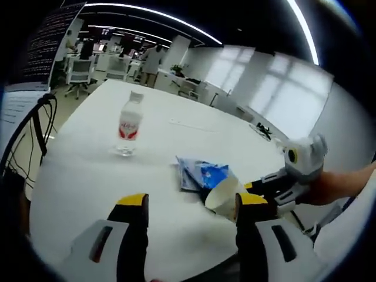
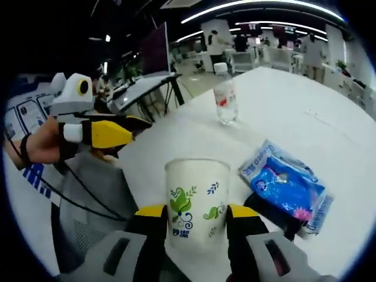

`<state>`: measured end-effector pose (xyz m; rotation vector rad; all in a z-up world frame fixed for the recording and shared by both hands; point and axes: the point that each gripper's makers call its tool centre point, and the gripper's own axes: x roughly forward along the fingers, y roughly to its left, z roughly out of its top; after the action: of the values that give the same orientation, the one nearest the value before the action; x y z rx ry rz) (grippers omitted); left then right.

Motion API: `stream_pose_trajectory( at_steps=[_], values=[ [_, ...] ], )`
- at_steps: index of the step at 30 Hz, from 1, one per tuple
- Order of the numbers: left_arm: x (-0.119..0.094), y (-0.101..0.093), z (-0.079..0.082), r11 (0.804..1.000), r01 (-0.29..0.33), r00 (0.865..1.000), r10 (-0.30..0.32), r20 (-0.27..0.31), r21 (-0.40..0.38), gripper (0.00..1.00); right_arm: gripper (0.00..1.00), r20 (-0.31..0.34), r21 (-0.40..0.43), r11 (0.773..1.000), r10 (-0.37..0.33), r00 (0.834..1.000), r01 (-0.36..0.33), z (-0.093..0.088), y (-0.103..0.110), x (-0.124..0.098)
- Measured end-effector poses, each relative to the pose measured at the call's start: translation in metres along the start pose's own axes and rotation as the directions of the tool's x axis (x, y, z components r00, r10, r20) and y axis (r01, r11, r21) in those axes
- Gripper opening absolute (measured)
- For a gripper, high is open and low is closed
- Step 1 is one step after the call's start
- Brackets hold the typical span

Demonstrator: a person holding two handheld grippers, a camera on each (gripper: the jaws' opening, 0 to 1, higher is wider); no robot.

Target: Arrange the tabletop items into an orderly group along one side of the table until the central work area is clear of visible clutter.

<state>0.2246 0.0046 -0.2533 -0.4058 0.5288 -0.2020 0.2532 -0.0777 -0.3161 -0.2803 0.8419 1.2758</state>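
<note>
Bright ceiling light strips (image 1: pixel 147 13) and pale windows (image 1: pixel 282 88); white table (image 1: pixel 88 176) evenly lit, shadows soft. Strong fisheye bending at edges; distant office slightly blurred.

My right gripper (image 2: pixel 197 220): jaws closed against a white paper cup (image 2: pixel 197 197), upright. Blue packet (image 2: pixel 288 188): flat on white table (image 2: pixel 282 106), just right of cup. Water bottle (image 2: pixel 225 94): upright, farther off. My left gripper (image 2: pixel 117 132): at left.

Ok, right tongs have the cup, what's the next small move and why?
Probably carry the cup toward the bottle and set it down there. The right tongs already clamp it upright, the blue packet lies just beside it, and the bottle stands farther off, a likely anchor for the group.
</note>
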Motion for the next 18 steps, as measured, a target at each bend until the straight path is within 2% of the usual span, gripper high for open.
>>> stream_pose_trajectory(
  at_steps=[7, 8, 13, 18],
  values=[
    [0.008, -0.011, 0.001, 0.998, 0.069, 0.998, -0.068, -0.017, 0.016, 0.55, 0.39, -0.016, -0.047, 0.999, 0.014, 1.0, -0.015, -0.003, 0.006, -0.002],
    [0.008, -0.019, 0.003, 0.996, 0.085, 0.996, -0.084, -0.024, 0.02, 0.55, 0.39, -0.017, -0.054, 0.998, 0.018, 1.0, -0.019, -0.003, 0.007, -0.001],
    [0.009, -0.031, 0.001, 0.99, 0.139, 0.99, -0.138, -0.043, 0.023, 0.53, 0.39, -0.023, -0.097, 0.995, 0.03, 0.999, -0.032, -0.001, 0.013, 0.001],
    [0.008, -0.037, 0.0, 0.987, 0.155, 0.987, -0.154, -0.045, 0.029, 0.51, 0.4, -0.026, -0.15, 0.988, 0.042, 0.999, -0.045, 0.002, 0.021, -0.001]
  ],
)
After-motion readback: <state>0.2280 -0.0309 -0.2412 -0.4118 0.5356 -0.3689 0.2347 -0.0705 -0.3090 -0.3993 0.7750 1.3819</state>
